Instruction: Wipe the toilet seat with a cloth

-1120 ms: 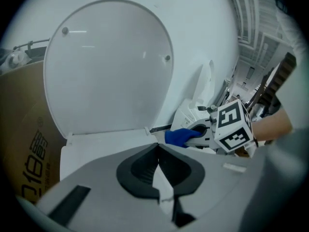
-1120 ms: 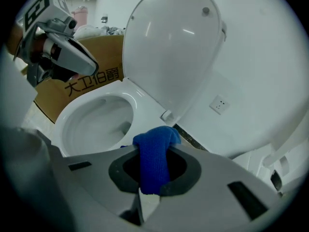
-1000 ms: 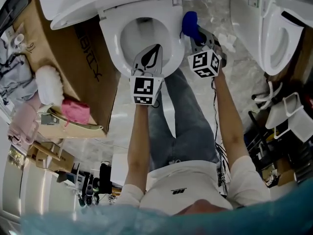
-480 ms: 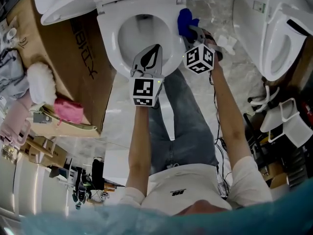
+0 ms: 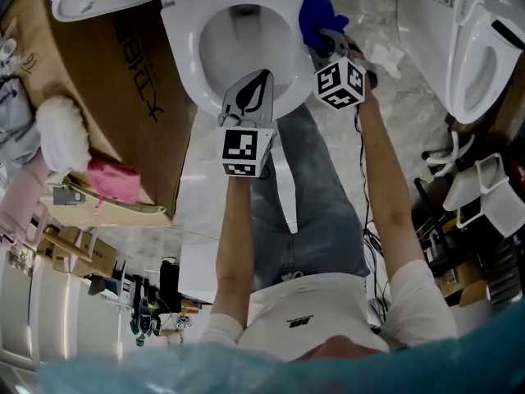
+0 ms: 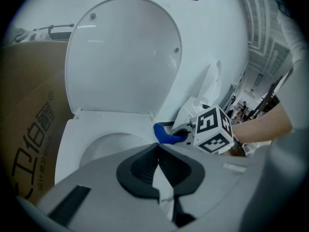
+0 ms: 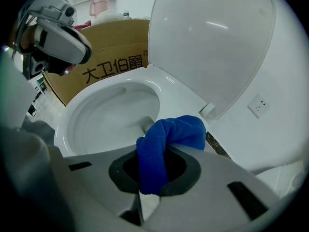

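At the end of your bare left forearm [image 5: 234, 245], the left gripper [image 6: 157, 148] hangs above the front of the white oval toilet seat [image 5: 182, 72]. Its jaws are pressed together along their full length, with nothing between them. The marker cube of this gripper faces up toward the head view.

Slightly farther forward and to your right, the right gripper [image 5: 325, 46] has its jaws clamped on a blue terry cloth [image 7: 159, 151]. One narrow fold of the cloth passes down between the jaws, and the larger bunch stands out beyond the jaw tips. That bunch is at the rear right part of the seat, just beside the white lid hinge [image 7: 207, 110]. In the left gripper view it appears to rest on the seat surface there.

Beyond both grippers, the white ceramic bowl [image 5: 238, 52] lies open inside the seat ring. The white plastic lid [image 6: 125, 57] stands raised behind the bowl, leaning back.

To your left, a brown cardboard box with black printed characters [image 5: 123, 97] stands just beside the toilet. A pink bundle [image 5: 115, 180] and a white fluffy object [image 5: 59, 144] lie near the box. To your right, well apart, stands a second white toilet [image 5: 476, 48] on the marbled floor [image 5: 410, 113].
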